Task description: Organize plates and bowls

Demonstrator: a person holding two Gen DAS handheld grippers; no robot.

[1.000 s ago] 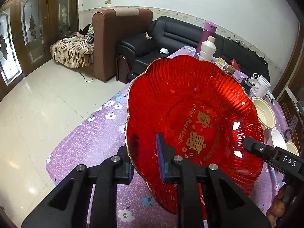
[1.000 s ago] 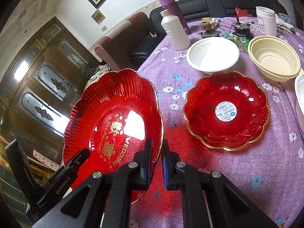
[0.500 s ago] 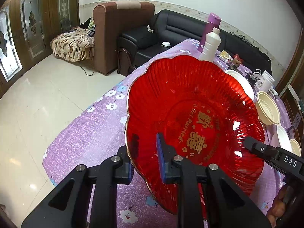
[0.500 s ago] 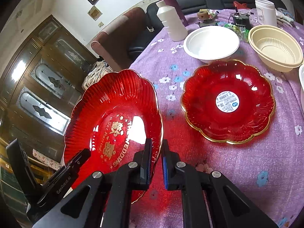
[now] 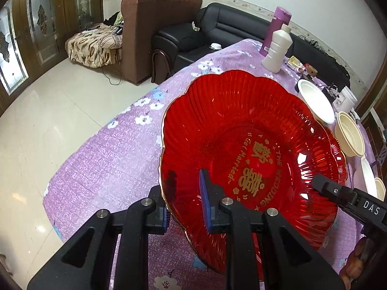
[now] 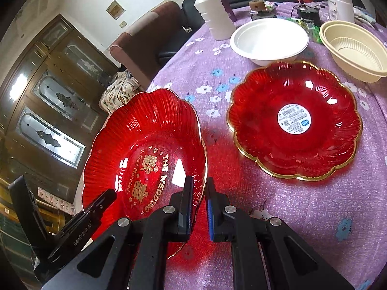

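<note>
Between the fingers of the left tool (image 5: 185,204) the near rim of a red scalloped plate (image 5: 251,164) is clamped, and its opposite rim is clamped by the right tool (image 6: 198,204). The plate is held tilted above the bench (image 6: 302,207), its gold lettering turned up towards both cameras. Ahead and right of the right tool a second red plate (image 6: 293,120) is seen lying flat, with a white bowl (image 6: 268,39) and a cream bowl (image 6: 354,50) beyond it.

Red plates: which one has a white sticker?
The flat-lying red scalloped plate on the purple tablecloth; the held red plate shows gold writing instead.
</note>
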